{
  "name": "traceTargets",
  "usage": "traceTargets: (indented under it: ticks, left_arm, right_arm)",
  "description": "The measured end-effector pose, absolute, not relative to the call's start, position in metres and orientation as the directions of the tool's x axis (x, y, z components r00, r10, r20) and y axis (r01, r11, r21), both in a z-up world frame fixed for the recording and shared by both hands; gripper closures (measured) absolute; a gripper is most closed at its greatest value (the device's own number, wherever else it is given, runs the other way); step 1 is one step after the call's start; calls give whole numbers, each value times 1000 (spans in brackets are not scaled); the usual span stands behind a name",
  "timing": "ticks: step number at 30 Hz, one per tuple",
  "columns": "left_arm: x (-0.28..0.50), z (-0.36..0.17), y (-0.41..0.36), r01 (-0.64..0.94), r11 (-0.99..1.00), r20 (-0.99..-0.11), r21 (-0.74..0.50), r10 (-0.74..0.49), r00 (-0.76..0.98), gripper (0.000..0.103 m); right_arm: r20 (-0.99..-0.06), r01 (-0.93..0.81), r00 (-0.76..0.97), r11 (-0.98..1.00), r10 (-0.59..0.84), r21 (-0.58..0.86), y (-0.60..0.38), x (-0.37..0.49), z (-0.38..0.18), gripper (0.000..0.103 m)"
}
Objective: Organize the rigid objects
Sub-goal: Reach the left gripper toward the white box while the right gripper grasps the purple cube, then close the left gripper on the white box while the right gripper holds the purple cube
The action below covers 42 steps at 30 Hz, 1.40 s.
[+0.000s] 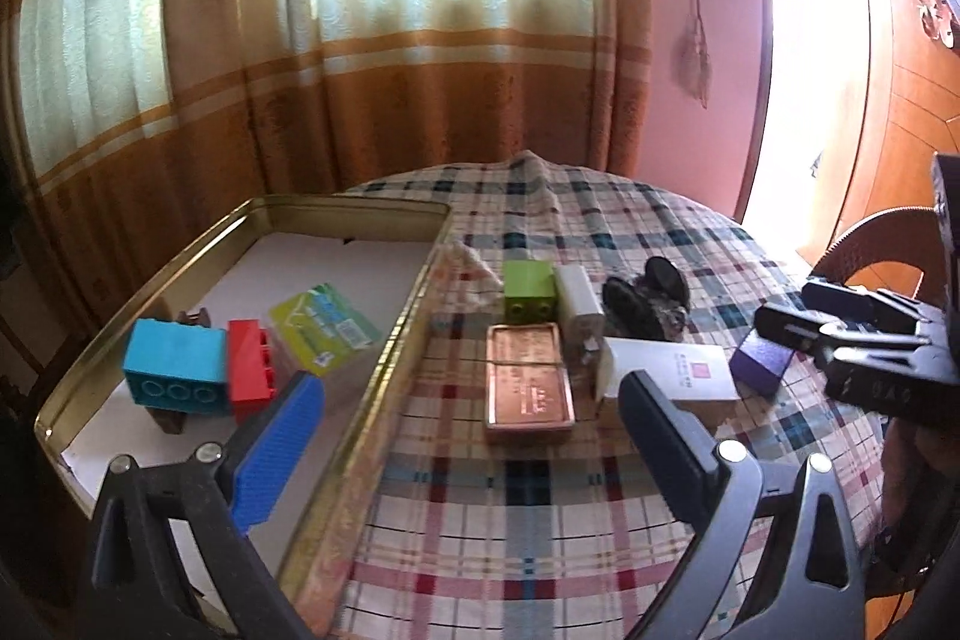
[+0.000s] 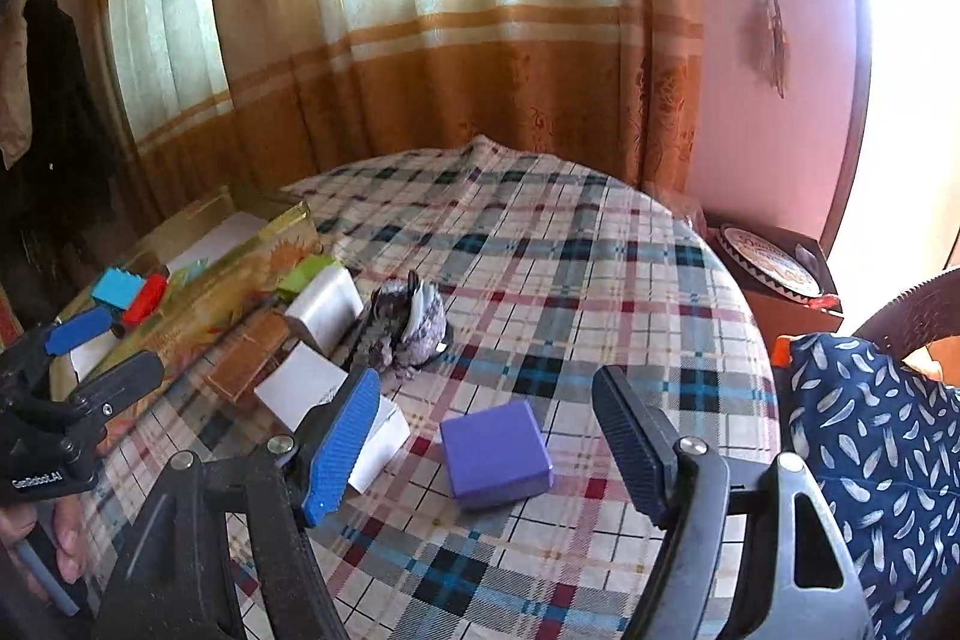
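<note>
The gold tin tray (image 1: pixel 360 388) is the landmark. Inside it lie 2 blocks — a blue block (image 1: pixel 174 361) touching a red block (image 1: pixel 255 364) — and a green card (image 1: pixel 324 328) behind them. Just outside its right wall, on the checked bench (image 1: pixel 540 508), sit a green block (image 1: pixel 528 289), a copper tin (image 1: pixel 528 379), a white charger (image 1: pixel 579 310) and a white box (image 1: pixel 672 376). Farther from the tray lies the purple box (image 2: pixel 495 454), well apart from the rest. The right gripper (image 2: pixel 492 439) hangs over it, jaws apart on either side, touching nothing. The left gripper (image 1: pixel 474 436) straddles the tray wall, jaws wide and empty. By my reading, the sorting is partly done — next, the right jaws must lower around the purple box and close squarely.
</note>
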<state>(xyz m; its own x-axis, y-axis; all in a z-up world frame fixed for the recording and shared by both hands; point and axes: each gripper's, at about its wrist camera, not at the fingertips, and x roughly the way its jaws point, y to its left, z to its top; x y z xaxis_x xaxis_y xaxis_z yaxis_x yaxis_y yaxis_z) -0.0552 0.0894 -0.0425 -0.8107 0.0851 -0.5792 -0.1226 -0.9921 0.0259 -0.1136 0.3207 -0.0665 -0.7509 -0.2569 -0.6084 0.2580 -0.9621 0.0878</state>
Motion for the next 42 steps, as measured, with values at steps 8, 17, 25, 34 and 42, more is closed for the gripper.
traceTargets:
  ticks: [8,17,25,34,42]
  left_arm:
    - [-65,-50,105,-184,-983,-634,18,131,-762,3]
    - [-66,-53,131,-267,-964,-654,11,195,-731,3]
    - [-76,-58,150,-313,-950,-685,-18,240,-688,3]
    - [-84,-64,168,-353,-936,-708,-15,259,-657,3]
    - [-99,-74,181,-376,-926,-762,-28,263,-591,14]
  right_arm:
    - [-652,232,-724,-970,-225,77,325,-120,-77,28]
    - [-721,232,-648,-965,-245,119,330,-133,-90,43]
    - [-749,241,-624,-967,-222,85,324,-135,-94,60]
    - [-696,172,-690,-979,-201,112,337,-127,-87,61]
    - [-699,164,-683,-977,-213,138,341,-130,-88,61]
